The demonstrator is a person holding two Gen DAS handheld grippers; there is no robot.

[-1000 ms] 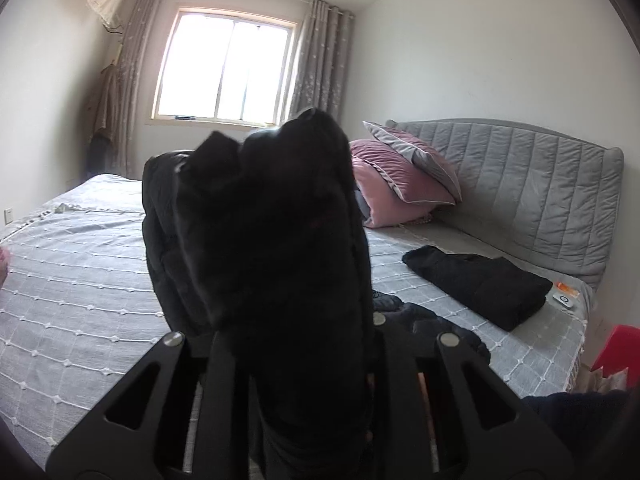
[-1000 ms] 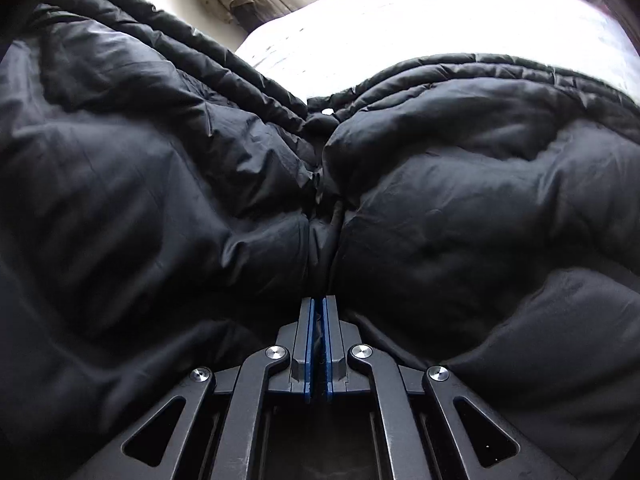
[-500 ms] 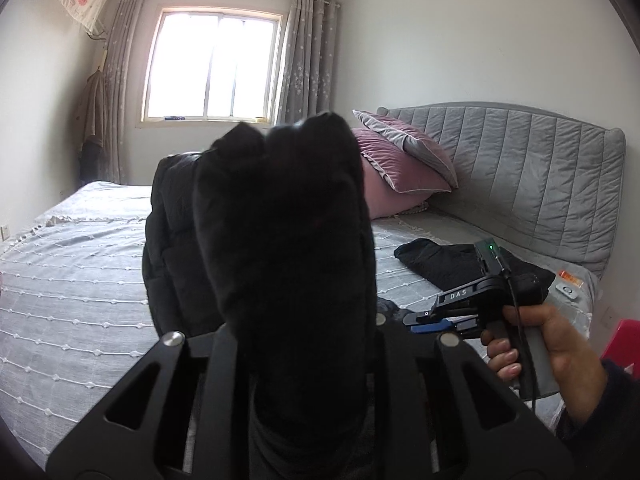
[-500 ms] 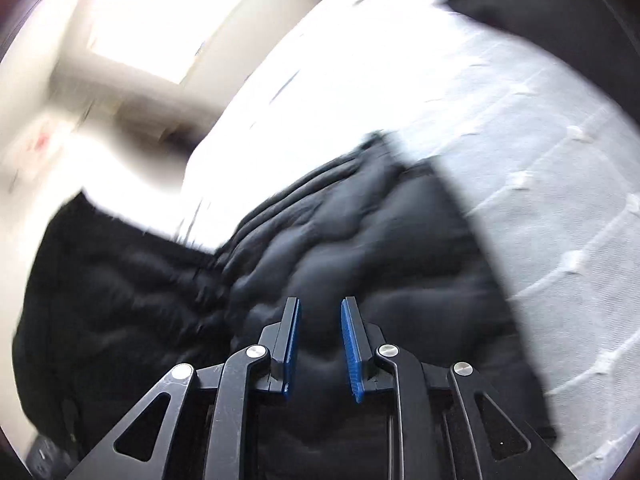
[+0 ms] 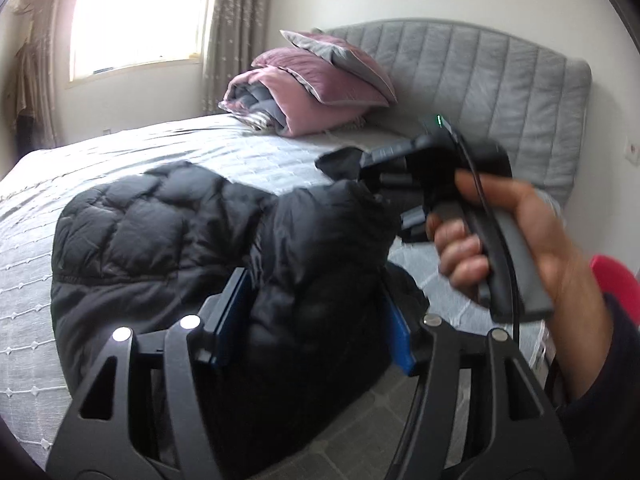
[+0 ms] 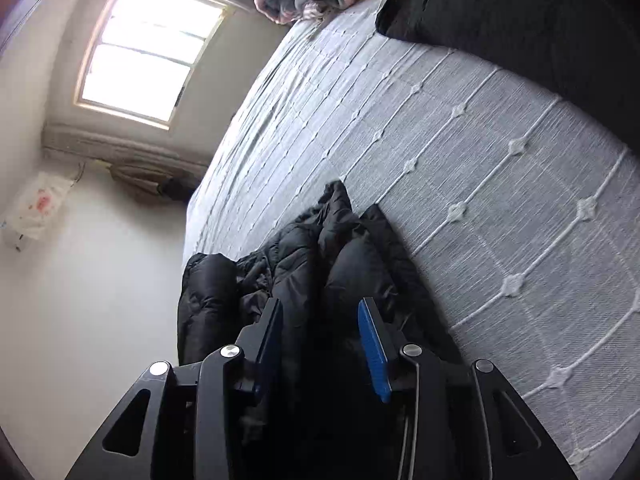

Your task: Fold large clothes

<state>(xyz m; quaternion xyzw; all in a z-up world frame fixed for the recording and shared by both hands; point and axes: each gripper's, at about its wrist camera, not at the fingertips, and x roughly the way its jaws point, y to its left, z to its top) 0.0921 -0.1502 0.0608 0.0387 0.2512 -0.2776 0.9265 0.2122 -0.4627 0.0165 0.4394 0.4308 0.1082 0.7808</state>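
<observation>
Right hand [image 5: 516,236] blurred — sleeve cropped.

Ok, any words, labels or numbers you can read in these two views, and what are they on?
None can be read in either view.
Right gripper: its side is motion-blurred, so no lettering can be made out; only a green light shows on top.
White unit on the wall: a red mark, too blurred to read.
Jacket: no label visible.
Bedspread: stitched pattern only, no text.

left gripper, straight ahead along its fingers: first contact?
The black puffer jacket. A fold of it already sits between the left gripper's blue pads, which have just been opening. Beyond lies more jacket on the grey bedspread; depth there is unclear.
</observation>
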